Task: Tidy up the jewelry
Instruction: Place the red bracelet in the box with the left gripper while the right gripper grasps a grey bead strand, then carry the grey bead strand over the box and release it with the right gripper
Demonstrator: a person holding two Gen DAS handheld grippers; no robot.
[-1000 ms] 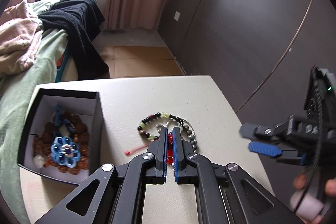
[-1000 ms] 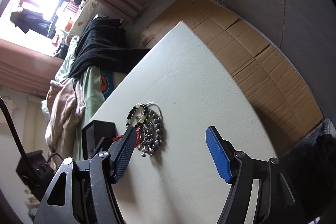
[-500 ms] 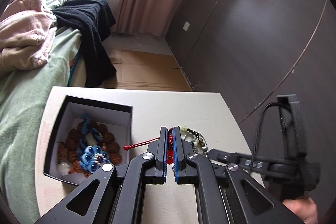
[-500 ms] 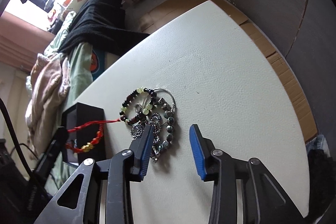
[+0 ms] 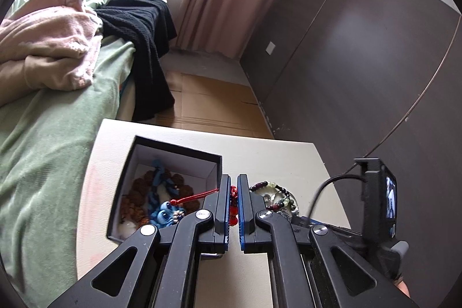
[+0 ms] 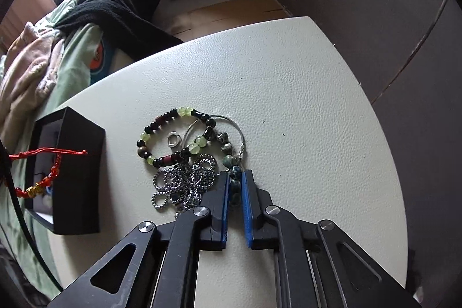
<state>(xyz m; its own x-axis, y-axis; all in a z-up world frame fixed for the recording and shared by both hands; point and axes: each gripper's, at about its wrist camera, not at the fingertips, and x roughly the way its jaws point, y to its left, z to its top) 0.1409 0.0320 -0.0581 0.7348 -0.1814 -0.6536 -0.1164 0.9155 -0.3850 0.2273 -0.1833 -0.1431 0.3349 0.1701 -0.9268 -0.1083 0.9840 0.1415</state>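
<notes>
My left gripper is shut on a red cord bracelet and holds it above the right edge of the black jewelry box; the bracelet also shows hanging over the box in the right wrist view. The box holds brown beads and a blue flower piece. My right gripper is shut on a dark green stone bead bracelet lying on the white table. Next to it lie a green-and-black bead bracelet, a silver chain and a small ring.
A bed with green sheet, pink blanket and black garment stands left of the table. Dark wardrobe doors are on the right. Cardboard covers the floor beyond the table's far edge.
My left gripper lifted the red bracelet and carried it left over the box. My right gripper moved in on the jewelry pile and closed from wide open onto the stone bead bracelet.
</notes>
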